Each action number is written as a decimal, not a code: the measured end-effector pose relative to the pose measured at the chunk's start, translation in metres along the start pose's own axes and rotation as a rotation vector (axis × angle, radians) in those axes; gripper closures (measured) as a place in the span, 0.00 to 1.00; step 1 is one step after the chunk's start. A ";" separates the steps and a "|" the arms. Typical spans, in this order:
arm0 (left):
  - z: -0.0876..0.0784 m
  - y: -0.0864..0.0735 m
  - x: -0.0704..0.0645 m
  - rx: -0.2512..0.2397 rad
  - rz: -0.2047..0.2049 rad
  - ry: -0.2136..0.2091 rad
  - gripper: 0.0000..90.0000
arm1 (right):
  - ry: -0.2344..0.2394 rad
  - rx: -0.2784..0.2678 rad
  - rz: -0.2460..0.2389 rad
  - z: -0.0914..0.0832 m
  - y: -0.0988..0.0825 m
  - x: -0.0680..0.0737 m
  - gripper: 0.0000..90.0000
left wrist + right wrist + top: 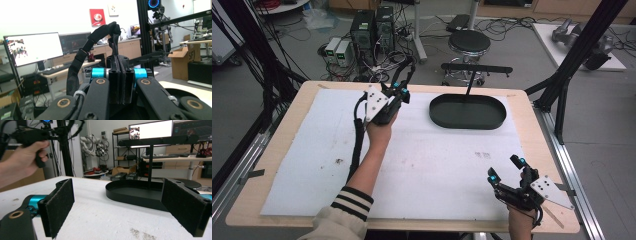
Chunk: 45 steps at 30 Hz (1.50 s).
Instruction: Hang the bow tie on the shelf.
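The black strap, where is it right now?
In the high view, the black strap hangs pinched in the raised left gripper, left of the black oval tray.

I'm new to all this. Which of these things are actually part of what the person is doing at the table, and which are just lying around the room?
Likely in use:
- left gripper, shut on a black strap, raised
- right gripper, open, near the table's edge
- black oval tray with its T-shaped stand
- white mat

Just about:
- stool
- computer towers
- floor cables

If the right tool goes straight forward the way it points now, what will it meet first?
Probably the black oval tray: the right tool is open and points at its near wall, with bare white mat between. Depth is uncertain.
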State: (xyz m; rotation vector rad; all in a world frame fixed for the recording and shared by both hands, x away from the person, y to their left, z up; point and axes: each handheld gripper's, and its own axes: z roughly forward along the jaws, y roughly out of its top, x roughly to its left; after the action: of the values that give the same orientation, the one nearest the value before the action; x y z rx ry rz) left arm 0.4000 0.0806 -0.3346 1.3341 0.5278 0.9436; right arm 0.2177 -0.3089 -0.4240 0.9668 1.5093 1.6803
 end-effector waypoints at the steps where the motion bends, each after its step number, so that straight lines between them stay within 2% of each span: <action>1: 0.006 0.001 -0.004 0.004 0.013 -0.005 0.97 | -0.001 -0.001 -0.001 0.000 0.000 0.000 0.12; 6: 0.039 0.001 -0.023 0.028 0.073 -0.003 0.97 | 0.002 -0.001 0.002 0.000 0.000 0.000 0.12; 8: 0.056 -0.003 -0.032 0.051 0.080 0.003 0.97 | 0.002 -0.010 0.004 0.000 0.001 -0.001 0.12; 9: 0.056 -0.003 -0.032 0.051 0.080 0.003 0.97 | 0.001 -0.013 0.004 -0.001 0.002 -0.001 0.12; 12: 0.070 -0.011 -0.040 0.092 0.115 -0.002 0.97 | 0.000 -0.022 0.015 -0.002 0.002 -0.003 0.12; 16: 0.084 -0.022 -0.049 0.131 0.136 -0.008 0.97 | 0.003 -0.033 0.023 -0.002 0.003 -0.004 0.12; 21: 0.102 -0.025 -0.060 0.166 0.179 -0.014 0.97 | 0.009 -0.047 0.046 -0.002 0.004 -0.006 0.12; 26: 0.113 -0.036 -0.071 0.210 0.211 -0.022 0.97 | 0.006 -0.057 0.058 -0.003 0.004 -0.009 0.12; 28: 0.116 -0.044 -0.075 0.243 0.258 -0.002 0.97 | 0.007 -0.063 0.063 -0.003 0.004 -0.011 0.12; 31: 0.118 -0.048 -0.075 0.263 0.264 0.007 0.97 | 0.011 -0.075 0.090 -0.004 0.004 -0.012 0.12; 37: 0.122 -0.059 -0.077 0.301 0.292 0.005 0.96 | 0.013 -0.077 0.095 -0.003 0.003 -0.013 0.12; 39: 0.122 -0.061 -0.077 0.314 0.295 0.012 0.91 | 0.014 -0.075 0.095 -0.003 0.003 -0.013 0.12; 41: 0.122 -0.062 -0.076 0.313 0.279 0.012 0.75 | 0.014 -0.076 0.096 -0.003 0.003 -0.013 0.12; 42: 0.121 -0.062 -0.075 0.320 0.265 0.033 0.68 | 0.014 -0.076 0.095 -0.003 0.003 -0.014 0.12; 44: 0.120 -0.062 -0.074 0.320 0.265 0.044 0.56 | 0.014 -0.076 0.098 -0.004 0.003 -0.013 0.12; 45: 0.118 -0.061 -0.072 0.318 0.248 0.056 0.50 | 0.013 -0.075 0.096 -0.004 0.003 -0.013 0.12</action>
State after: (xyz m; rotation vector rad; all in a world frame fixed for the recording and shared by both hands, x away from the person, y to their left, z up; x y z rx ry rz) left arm 0.4708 -0.0441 -0.3829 1.6915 0.5811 1.1358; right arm 0.2211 -0.3226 -0.4222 1.0039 1.4173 1.8015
